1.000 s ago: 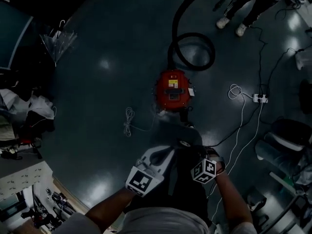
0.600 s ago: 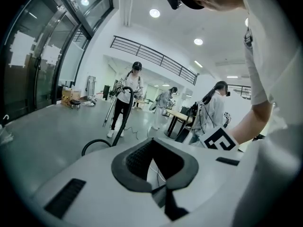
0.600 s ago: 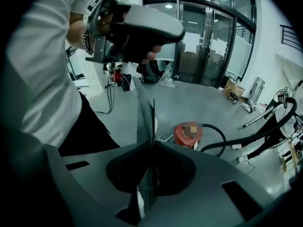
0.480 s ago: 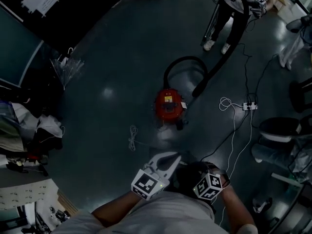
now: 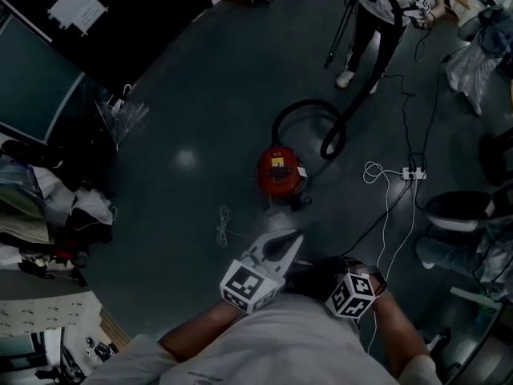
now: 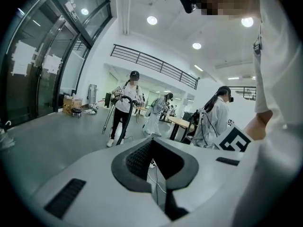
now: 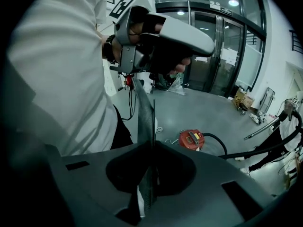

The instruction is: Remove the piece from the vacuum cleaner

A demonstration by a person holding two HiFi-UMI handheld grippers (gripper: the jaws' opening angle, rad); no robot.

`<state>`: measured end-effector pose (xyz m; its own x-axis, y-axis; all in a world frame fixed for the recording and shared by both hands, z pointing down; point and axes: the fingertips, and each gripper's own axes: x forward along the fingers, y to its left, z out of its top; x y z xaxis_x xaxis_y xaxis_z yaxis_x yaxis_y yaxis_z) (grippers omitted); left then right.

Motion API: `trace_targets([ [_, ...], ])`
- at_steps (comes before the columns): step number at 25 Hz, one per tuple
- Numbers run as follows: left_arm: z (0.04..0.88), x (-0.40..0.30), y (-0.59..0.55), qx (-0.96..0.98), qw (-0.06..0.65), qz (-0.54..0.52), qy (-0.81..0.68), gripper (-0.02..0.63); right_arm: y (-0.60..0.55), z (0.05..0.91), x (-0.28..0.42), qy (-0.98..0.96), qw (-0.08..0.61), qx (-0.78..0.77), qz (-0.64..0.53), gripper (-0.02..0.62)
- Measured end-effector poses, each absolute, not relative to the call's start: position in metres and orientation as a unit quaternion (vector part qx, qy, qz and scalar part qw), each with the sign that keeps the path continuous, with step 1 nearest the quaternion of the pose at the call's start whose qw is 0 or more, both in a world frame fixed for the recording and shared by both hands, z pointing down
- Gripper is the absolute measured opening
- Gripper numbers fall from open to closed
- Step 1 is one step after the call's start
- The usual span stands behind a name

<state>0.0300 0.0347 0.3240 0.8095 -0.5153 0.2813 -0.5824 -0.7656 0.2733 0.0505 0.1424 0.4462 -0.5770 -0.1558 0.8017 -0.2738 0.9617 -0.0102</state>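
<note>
The red vacuum cleaner (image 5: 280, 172) stands on the dark floor well ahead of me, also seen in the right gripper view (image 7: 191, 139). Its black hose (image 5: 309, 127) loops behind it and rises to a person (image 5: 377, 14) who holds the wand. I hold both grippers close to my chest, far from the vacuum. My left gripper (image 5: 295, 237) tapers to a closed point and looks shut on nothing. The pads of my right gripper (image 7: 142, 96) are pressed together into a thin blade, and I see nothing between them.
A white power strip (image 5: 413, 172) with cables lies right of the vacuum, and a coiled white cord (image 5: 224, 224) lies to its left. A clear umbrella (image 5: 120, 111) and heaped clutter (image 5: 48, 215) line the left side. A black chair (image 5: 461, 211) stands at the right.
Both grippers have risen and now sit close to my body. The vacuum looks smaller and farther off. The view has swung up, bringing in the person with the wand.
</note>
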Motion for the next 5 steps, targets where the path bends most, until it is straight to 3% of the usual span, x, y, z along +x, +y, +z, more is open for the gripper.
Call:
trace_targets([
  [5,0.32,0.039,0.035,0.932,0.173,0.096,-0.304,0.006,0.141,0.444,0.065,-0.887,0.444,0.111,0.057,0.037],
])
